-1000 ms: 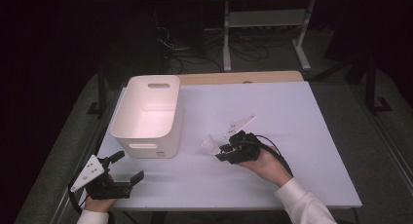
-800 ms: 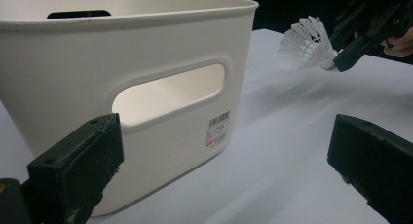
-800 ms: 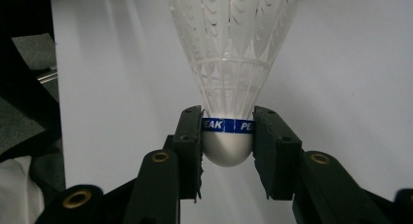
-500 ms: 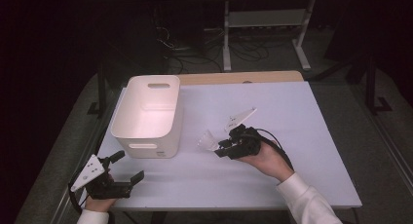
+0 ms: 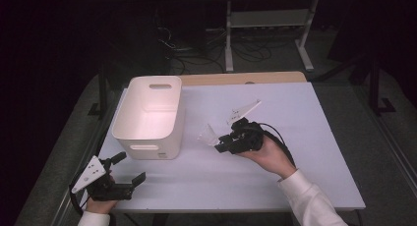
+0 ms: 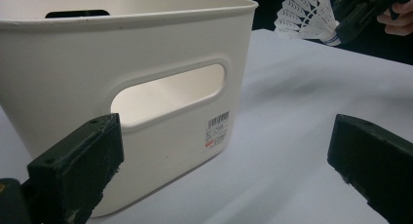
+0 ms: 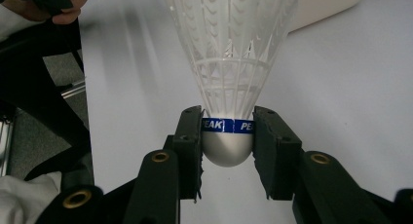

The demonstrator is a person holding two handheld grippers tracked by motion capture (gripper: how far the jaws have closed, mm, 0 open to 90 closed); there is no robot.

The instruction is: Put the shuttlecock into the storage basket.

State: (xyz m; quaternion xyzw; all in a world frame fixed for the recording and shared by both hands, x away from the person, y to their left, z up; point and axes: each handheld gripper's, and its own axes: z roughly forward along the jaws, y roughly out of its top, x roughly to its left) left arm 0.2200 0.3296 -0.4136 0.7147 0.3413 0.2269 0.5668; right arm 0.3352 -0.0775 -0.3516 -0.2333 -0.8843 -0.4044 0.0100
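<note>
Since the earlier picture my right gripper (image 5: 222, 143) has come up a little from the tabletop (image 5: 305, 132) with the shuttlecock (image 5: 209, 135); my left gripper (image 5: 129, 169) has stayed where it was. At the left, near the front edge, its fingers (image 6: 78, 170) stand wide open around nothing. Just behind it is the white bin (image 5: 150, 115). To the right of the bin, above the middle of the tabletop, the right fingers (image 7: 190, 136) are closed on the shuttlecock's rounded cork. Its long axis runs along the gripper, with the skirt pointing left toward the bin. The right gripper view shows a blue band with letters around the cork and a white plastic skirt of ribs; the high view gives just a pale cone.
</note>
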